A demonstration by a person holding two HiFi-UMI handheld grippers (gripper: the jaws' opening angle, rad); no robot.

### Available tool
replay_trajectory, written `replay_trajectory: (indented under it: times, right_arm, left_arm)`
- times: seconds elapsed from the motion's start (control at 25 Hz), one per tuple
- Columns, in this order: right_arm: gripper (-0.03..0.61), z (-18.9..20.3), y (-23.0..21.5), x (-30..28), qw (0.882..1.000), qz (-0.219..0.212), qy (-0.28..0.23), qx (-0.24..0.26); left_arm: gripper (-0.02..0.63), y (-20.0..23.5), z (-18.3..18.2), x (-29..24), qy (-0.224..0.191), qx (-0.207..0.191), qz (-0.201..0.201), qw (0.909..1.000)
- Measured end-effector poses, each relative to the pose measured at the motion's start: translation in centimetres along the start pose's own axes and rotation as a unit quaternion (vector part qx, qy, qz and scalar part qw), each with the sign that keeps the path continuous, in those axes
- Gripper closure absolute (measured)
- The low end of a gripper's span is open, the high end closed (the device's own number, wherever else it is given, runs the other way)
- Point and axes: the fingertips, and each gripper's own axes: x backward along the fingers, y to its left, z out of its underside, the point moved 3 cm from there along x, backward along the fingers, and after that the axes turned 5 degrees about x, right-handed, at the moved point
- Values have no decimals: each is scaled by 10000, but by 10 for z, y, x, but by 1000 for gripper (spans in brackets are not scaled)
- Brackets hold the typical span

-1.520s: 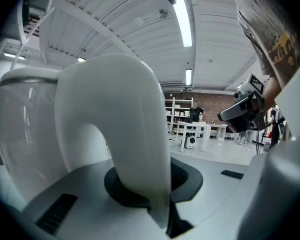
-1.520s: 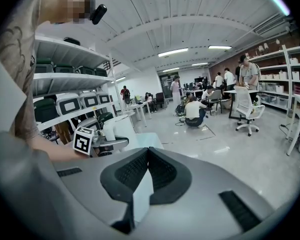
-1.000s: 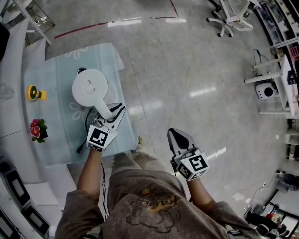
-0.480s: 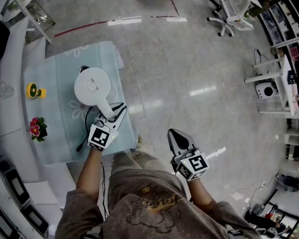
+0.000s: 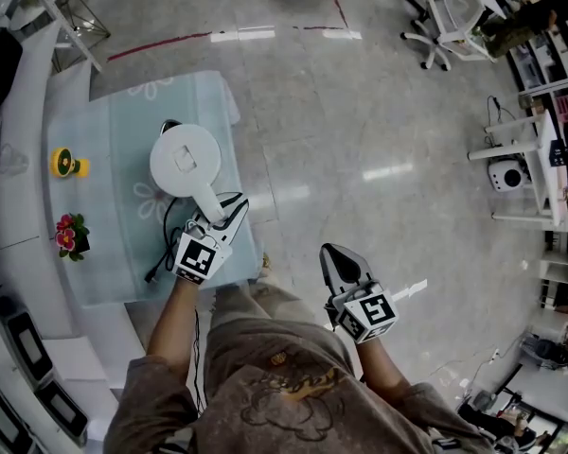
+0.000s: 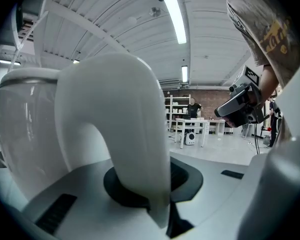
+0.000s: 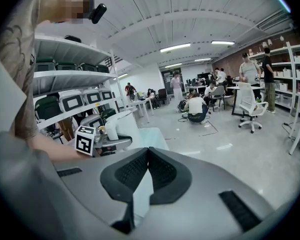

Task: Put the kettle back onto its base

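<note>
A white kettle [image 5: 185, 159] with a round lid is over the light blue table [image 5: 104, 244]. My left gripper [image 5: 222, 208] is shut on its curved white handle [image 6: 120, 134], which fills the space between the jaws, and the jaws are starting to open. A black cord [image 5: 159, 253] trails across the cloth below the kettle. The base is hidden under the kettle, apart from a dark bit [image 5: 168, 123] at its far side. Over the floor, my right gripper [image 5: 342, 263] is shut and empty, and in its own view the right gripper [image 7: 147, 151] points toward the kettle [image 7: 121, 126].
A small yellow ornament [image 5: 66, 164] and a pot of red flowers [image 5: 73, 236] stand at the table's left side. White shelves with boxes [image 7: 65, 101] run along the left. An office chair [image 5: 445, 17] and desks stand far off on the shiny floor.
The kettle and my left gripper have drifted slightly toward the table's right edge. The right gripper has kept still.
</note>
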Motion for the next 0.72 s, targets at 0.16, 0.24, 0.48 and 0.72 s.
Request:
replay_trajectory:
  times: [0.16, 0.24, 0.48, 0.72]
  right_arm:
    - [578, 3, -3, -1, 9999, -35, 37, 104]
    - [578, 3, -2, -2, 9999, -77, 29, 126]
    - [578, -1, 2, -12, 9993, -305, -51, 228]
    - [578, -19, 11, -29, 9967, -652, -232, 418]
  left_arm:
    - [546, -3, 5, -4, 97, -163, -36, 9998]
    - [538, -3, 6, -2, 130, -64, -81, 9999]
    - [483, -1, 10, 13, 385, 188, -245, 9988]
    - [426, -3, -3, 53, 549, 354, -593, 9961]
